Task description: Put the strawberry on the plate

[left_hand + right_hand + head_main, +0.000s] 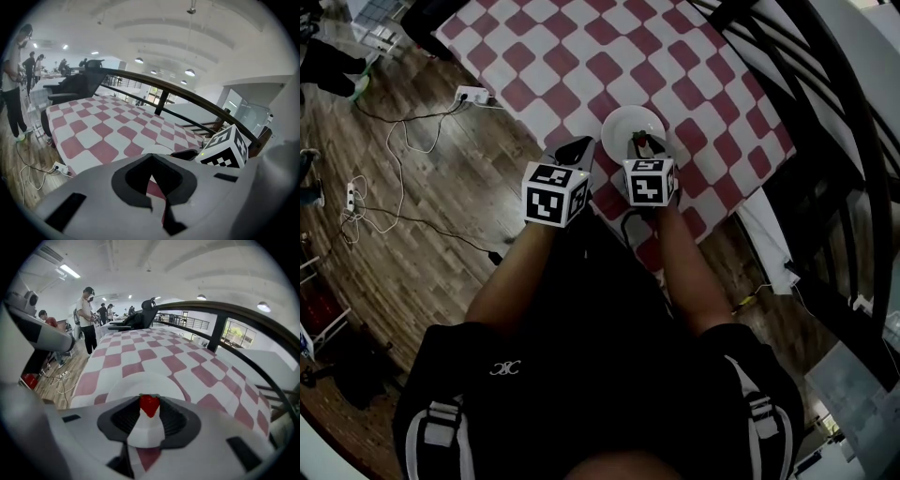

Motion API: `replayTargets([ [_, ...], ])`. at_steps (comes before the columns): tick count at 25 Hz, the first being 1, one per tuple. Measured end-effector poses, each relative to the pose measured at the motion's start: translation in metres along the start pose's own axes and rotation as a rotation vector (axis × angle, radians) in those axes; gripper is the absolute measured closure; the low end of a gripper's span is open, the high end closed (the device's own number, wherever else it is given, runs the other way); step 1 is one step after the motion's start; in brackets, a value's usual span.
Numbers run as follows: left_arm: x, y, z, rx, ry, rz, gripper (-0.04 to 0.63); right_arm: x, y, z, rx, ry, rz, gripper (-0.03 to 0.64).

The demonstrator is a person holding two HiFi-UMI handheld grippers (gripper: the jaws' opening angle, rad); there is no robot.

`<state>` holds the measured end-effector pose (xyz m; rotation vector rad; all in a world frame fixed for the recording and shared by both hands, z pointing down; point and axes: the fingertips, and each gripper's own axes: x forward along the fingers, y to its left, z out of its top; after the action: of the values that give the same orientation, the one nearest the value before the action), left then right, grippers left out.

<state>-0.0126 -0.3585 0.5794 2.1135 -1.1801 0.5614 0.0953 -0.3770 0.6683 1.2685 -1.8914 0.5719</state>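
Note:
A small red strawberry (149, 405) with a green cap is pinched between the tips of my right gripper (149, 408), which is shut on it. It hangs just over the near edge of the round white plate (136, 383) on the red-and-white checked tablecloth. In the head view the strawberry (640, 142) sits at the plate's (630, 122) near rim, in front of the right gripper (641, 147). My left gripper (577, 150) hovers just left of the plate, jaws together and holding nothing. The left gripper view shows the plate's edge (157, 149) past its tips (151, 157).
The checked table (581, 47) stretches away from me; its near edge lies under the grippers. A dark curved railing (825, 103) runs along the right. Cables and a power strip (473, 95) lie on the wooden floor at the left. People stand far off.

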Motion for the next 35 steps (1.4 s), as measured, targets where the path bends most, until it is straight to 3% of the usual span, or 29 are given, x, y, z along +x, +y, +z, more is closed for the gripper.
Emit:
replayTargets([
  [10, -0.006, 0.016, -0.006, -0.019, 0.016, -0.007, 0.604, 0.012, 0.008, -0.004, -0.054, 0.044, -0.042, 0.477],
  [12, -0.007, 0.019, -0.006, -0.021, 0.019, -0.006, 0.604, 0.011, 0.008, -0.002, -0.045, 0.034, -0.045, 0.476],
  [17, -0.008, 0.019, -0.001, -0.014, 0.009, -0.016, 0.604, 0.007, 0.012, 0.000, -0.001, 0.003, -0.023, 0.388],
  [24, -0.004, 0.009, 0.013, 0.015, -0.003, -0.043, 0.604, -0.011, 0.004, 0.011, 0.018, -0.074, -0.053, 0.377],
  [25, -0.004, 0.007, 0.016, 0.023, -0.006, -0.048, 0.604, -0.018, 0.001, 0.016, 0.035, -0.106, -0.067, 0.383],
  [27, -0.003, 0.002, 0.021, 0.042, -0.012, -0.056, 0.604, -0.037, -0.005, 0.028, 0.094, -0.188, -0.095, 0.540],
  [29, -0.004, -0.006, 0.028, 0.062, -0.025, -0.065, 0.604, -0.057, -0.009, 0.042, 0.151, -0.266, -0.103, 0.585],
  [35, -0.010, -0.032, 0.059, 0.115, -0.087, -0.109, 0.604, -0.117, -0.028, 0.085, 0.192, -0.450, -0.164, 0.603],
])
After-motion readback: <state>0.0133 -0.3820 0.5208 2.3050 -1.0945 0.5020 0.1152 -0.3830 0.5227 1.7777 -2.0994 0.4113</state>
